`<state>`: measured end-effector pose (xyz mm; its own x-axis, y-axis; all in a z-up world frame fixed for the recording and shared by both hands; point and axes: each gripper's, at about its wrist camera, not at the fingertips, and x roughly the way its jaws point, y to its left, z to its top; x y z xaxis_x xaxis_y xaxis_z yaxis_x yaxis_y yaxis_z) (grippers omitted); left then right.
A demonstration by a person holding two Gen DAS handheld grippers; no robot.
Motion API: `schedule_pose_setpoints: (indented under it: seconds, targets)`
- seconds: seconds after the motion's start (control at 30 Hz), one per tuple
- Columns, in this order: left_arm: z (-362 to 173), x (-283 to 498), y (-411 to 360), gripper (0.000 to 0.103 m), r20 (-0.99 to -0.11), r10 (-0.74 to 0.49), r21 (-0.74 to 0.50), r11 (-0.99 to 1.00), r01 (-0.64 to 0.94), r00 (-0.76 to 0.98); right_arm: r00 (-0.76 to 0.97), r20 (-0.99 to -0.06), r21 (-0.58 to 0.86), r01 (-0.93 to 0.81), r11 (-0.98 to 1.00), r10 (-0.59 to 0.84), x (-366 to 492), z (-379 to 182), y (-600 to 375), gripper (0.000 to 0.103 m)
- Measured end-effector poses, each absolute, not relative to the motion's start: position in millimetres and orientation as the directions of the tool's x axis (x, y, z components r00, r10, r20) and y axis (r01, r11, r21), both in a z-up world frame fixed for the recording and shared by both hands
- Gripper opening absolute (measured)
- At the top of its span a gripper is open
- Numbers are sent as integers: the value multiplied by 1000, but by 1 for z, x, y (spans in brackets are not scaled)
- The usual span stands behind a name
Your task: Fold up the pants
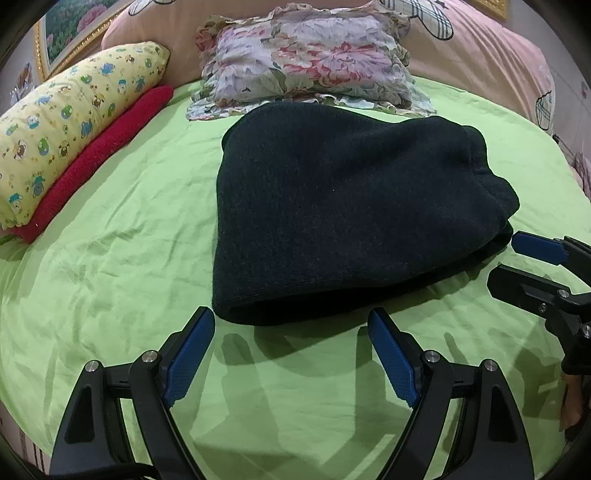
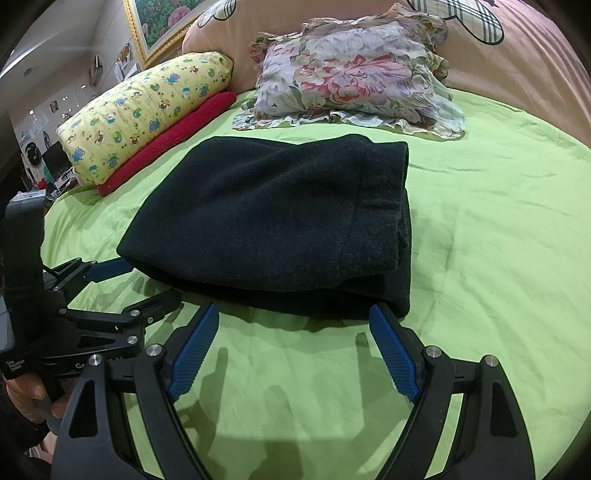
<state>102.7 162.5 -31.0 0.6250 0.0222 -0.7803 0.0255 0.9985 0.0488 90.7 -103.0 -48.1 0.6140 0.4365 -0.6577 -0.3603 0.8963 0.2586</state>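
Note:
Dark navy pants (image 1: 351, 206) lie folded into a thick rectangular bundle on the green bed sheet (image 1: 129, 258); they also show in the right wrist view (image 2: 280, 218). My left gripper (image 1: 291, 321) is open and empty, its blue pads just in front of the bundle's near edge. My right gripper (image 2: 293, 317) is open and empty, close to the bundle's near right corner. The right gripper also appears at the right edge of the left wrist view (image 1: 517, 258), and the left gripper at the left of the right wrist view (image 2: 144, 278).
A floral pillow (image 1: 310, 62) lies behind the pants. A yellow patterned pillow (image 1: 74, 122) rests on a red folded cloth (image 1: 103, 155) at the left. A pink duvet (image 1: 480, 48) is heaped at the back. A framed picture (image 2: 166, 22) hangs beyond.

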Motion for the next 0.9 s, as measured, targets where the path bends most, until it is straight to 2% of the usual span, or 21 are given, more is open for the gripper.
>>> schedule_pose_setpoints:
  seconds: [0.63, 0.9]
  targets:
    - [-29, 107, 164, 85, -780, 23, 41, 999, 14, 625, 615, -656, 263, -357, 896, 438, 92, -48, -103, 84]
    - [-20, 108, 173, 85, -775, 2, -17, 1000, -23, 632, 638, -634, 270, -346, 899, 436, 92, -39, -109, 84]
